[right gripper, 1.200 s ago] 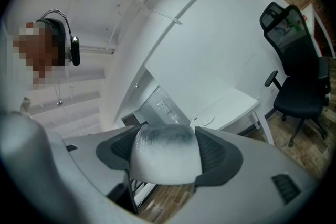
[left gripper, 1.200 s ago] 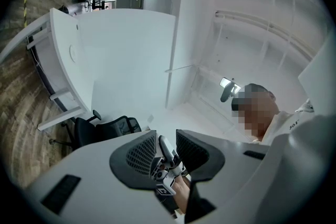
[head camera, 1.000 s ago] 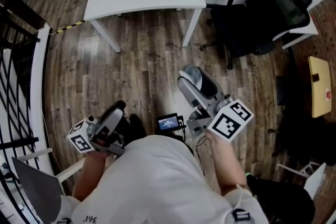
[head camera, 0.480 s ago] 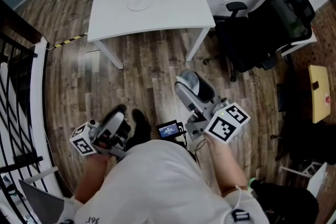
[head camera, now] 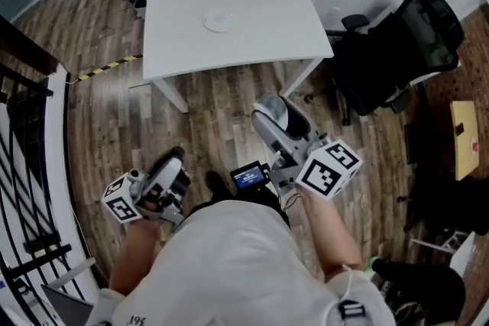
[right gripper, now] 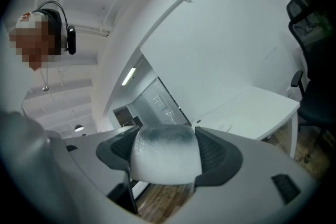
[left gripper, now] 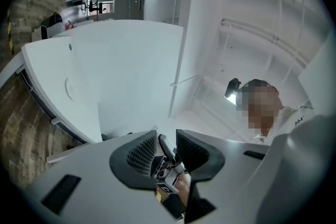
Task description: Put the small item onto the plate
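Clamping the small item [right gripper: 165, 145] by its sides, right gripper [right gripper: 166, 161]; looks light, smooth, likely slippery. Left gripper [left gripper: 166, 150] slightly apart, empty. Plate [head camera: 218, 19] well apart.

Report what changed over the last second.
The person moved toward the white table, so it and the plate slid down and right in the head view. Nothing was taken or let go: the right tool stays shut on the small item, and the left tool stays open and empty.
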A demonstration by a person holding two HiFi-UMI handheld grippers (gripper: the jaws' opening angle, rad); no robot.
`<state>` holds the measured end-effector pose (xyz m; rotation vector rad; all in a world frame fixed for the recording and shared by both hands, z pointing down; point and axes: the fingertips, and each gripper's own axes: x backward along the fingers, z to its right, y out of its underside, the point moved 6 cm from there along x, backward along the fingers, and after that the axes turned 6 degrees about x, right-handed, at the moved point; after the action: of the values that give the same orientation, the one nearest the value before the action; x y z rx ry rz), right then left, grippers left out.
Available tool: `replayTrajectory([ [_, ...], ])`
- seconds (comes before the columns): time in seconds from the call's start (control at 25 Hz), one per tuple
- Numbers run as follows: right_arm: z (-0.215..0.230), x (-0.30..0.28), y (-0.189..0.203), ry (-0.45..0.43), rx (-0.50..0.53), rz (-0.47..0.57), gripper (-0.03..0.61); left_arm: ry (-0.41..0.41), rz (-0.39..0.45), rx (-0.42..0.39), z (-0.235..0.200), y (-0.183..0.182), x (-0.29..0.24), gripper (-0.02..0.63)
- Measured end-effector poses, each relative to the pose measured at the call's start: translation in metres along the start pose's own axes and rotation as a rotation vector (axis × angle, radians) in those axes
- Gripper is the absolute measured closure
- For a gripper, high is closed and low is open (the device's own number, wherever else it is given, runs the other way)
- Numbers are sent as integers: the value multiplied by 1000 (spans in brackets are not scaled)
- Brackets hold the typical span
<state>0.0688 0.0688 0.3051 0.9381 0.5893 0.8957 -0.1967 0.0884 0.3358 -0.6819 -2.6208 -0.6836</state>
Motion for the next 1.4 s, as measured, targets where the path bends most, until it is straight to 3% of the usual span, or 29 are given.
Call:
replayTrajectory([
  [0.36, 23, -60, -8, 4, -14, -25, 259, -21, 1, 28, -31, -45, -14, 505],
  [0.72, 93, -121, -28, -24, 2, -88, 259, -59, 47, 0, -78, -81, -66, 505],
  [1.08, 168, -187, -71, -90, 103, -168, 259, -90, 92, -23, -132, -114, -146, 505],
  [1.4, 205, -223, -72, -127, 229, -259, 259, -162, 126, -26, -168, -123, -172, 505],
])
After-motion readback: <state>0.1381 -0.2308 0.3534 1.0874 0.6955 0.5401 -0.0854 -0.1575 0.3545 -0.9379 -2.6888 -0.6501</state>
